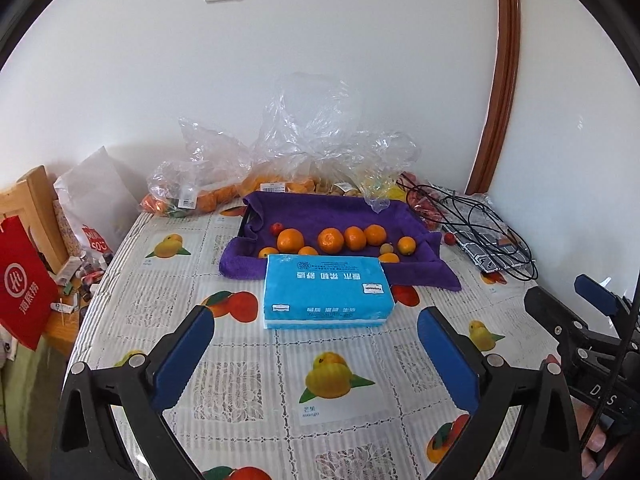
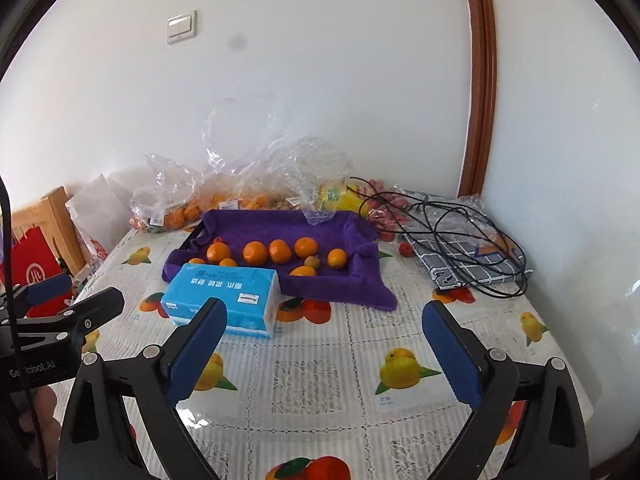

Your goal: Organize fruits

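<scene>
1. The left tongs (image 1: 316, 346) stand with jaws wide apart and nothing between the blue pads, hovering above the fruit-printed tablecloth (image 1: 248, 364). The right tongs (image 2: 324, 348) are just as wide and empty. Both appear drawn back from the work, probably between placements.
2. The round orange citrus fruits (image 1: 331, 240) lie ahead of both tongs, well apart from them, on a purple towel-lined tray (image 1: 344, 210). The soft cloth likely keeps them from rolling.
3. A blue rectangular tissue pack (image 1: 326, 290) sits between the left tongs and the tray, touching the tray's near edge. For the right tongs it lies ahead and to the left.
4. Beyond the tray, crumpled clear plastic bags (image 1: 288, 148) hold more fruit, seemingly the supply not yet sorted.
5. Only the left view shows the red paper bag (image 1: 24, 284) clearly, and the right tongs at its right edge. The right view shows more of the tangled black cable (image 2: 460, 236) on a checked cloth, and the left tongs at its left edge.
</scene>
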### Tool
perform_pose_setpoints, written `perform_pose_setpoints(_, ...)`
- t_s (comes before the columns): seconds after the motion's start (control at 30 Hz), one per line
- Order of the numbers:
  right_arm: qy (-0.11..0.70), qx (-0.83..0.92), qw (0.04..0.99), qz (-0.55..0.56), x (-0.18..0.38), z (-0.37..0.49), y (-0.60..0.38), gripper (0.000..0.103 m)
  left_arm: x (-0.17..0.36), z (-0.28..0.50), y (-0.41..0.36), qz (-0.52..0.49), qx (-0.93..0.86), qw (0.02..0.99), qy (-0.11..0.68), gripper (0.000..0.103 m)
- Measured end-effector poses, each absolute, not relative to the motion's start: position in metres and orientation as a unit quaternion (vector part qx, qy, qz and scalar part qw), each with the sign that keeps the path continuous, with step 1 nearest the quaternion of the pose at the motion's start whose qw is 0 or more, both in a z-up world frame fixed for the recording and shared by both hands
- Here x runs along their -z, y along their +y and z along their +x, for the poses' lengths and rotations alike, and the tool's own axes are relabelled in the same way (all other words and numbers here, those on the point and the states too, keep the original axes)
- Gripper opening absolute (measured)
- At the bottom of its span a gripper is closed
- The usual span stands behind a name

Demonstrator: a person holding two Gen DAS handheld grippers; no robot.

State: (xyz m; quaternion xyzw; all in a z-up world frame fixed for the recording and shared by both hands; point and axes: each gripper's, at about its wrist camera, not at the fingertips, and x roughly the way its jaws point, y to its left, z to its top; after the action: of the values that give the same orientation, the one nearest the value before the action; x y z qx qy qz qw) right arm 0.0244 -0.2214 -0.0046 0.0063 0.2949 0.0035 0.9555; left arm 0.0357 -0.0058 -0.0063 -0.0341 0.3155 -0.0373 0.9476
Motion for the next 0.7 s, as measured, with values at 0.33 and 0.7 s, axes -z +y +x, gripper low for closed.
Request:
perform_pose_setpoints(0.33,0.299,0.007,0.954,0.025,-0.008,0.007,-0.229,0.103,-0.005,0.009,-0.009,-0.027,0.037,0.954,0.298,0.103)
perform_pose_setpoints(0.7,0.299,0.006,0.954,0.012,-0.009,0.003,-0.220,0.103,-0.008,0.008,-0.004,-0.034,0.030,0.954,0.295,0.103)
